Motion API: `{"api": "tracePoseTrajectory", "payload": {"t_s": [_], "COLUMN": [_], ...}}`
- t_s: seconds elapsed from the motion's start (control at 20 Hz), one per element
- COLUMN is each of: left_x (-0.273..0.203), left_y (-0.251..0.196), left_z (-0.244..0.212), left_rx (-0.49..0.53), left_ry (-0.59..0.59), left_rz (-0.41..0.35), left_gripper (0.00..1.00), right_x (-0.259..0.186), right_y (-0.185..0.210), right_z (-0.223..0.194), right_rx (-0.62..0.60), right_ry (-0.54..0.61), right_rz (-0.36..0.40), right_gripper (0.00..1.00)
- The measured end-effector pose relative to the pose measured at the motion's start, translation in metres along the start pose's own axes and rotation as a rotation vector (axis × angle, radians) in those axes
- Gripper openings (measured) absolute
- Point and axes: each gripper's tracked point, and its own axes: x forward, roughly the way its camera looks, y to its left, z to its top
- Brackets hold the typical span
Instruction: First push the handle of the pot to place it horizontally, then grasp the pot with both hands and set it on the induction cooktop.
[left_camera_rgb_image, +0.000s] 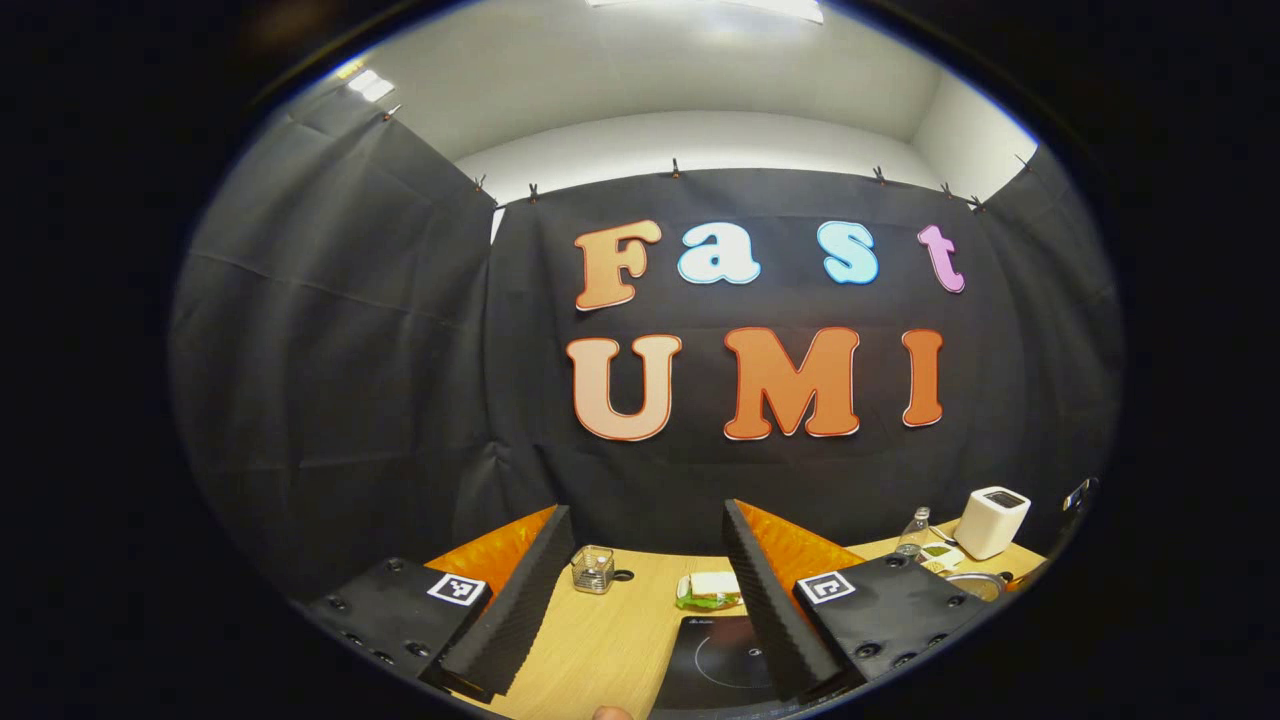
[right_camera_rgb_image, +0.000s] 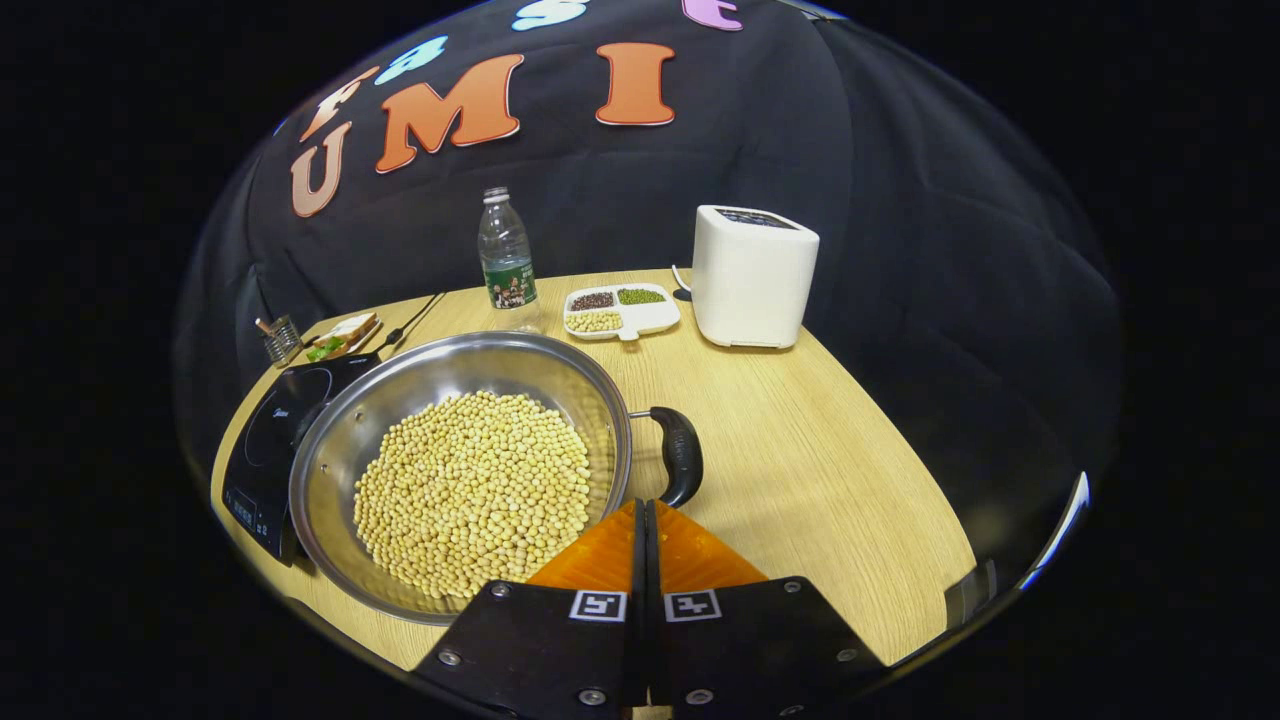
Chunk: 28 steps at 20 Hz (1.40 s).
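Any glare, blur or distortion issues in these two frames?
Left gripper view: ceiling light blown out at top, fisheye bends the table edge, focus sharp. Right gripper view: even light, mild sheen on the pot wall, soybeans crisp, table curves strongly toward the rim.

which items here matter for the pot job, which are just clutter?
Job:
- pot of beans
- pot handle
- induction cooktop
- left gripper, open
- right gripper, shut, just short of the handle

Clutter:
- water bottle
- white appliance
- divided tray of grains
- sandwich plate
- small glass holder
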Motion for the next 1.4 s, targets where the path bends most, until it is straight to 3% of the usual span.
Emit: {"api": "tracePoseTrajectory", "payload": {"t_s": [0.55,0.95,1.0,1.05,1.1,1.15,1.3,1.4], "left_x": [0.025,0.026,0.026,0.026,0.026,0.024,0.017,0.014], "left_y": [-0.085,-0.179,-0.191,-0.203,-0.213,-0.223,-0.253,-0.27], "left_z": [-0.083,-0.163,-0.176,-0.186,-0.199,-0.211,-0.246,-0.266], "left_rx": [0.0,-0.051,-0.06,-0.066,-0.07,-0.074,-0.088,-0.087], "left_ry": [0.136,0.278,0.303,0.325,0.348,0.37,0.436,0.48], "left_rz": [-0.084,-0.183,-0.197,-0.209,-0.219,-0.228,-0.258,-0.28], "left_gripper": [0.98,0.98,0.98,0.98,0.98,0.97,0.98,0.98], "right_x": [0.023,0.001,-0.001,-0.001,-0.001,-0.002,0.005,0.01], "right_y": [-0.018,-0.028,-0.031,-0.03,-0.027,-0.025,-0.019,-0.015], "right_z": [-0.003,0.026,0.032,0.037,0.042,0.045,0.05,0.051], "right_rx": [-0.021,0.058,0.066,0.069,0.071,0.069,0.059,0.06], "right_ry": [0.031,-0.05,-0.067,-0.079,-0.089,-0.094,-0.096,-0.092], "right_rz": [-0.03,-0.008,-0.009,-0.008,0.001,0.008,0.014,0.025], "right_gripper": [0.0,0.02,0.14,0.19,0.36,0.41,0.68,0.78]}}
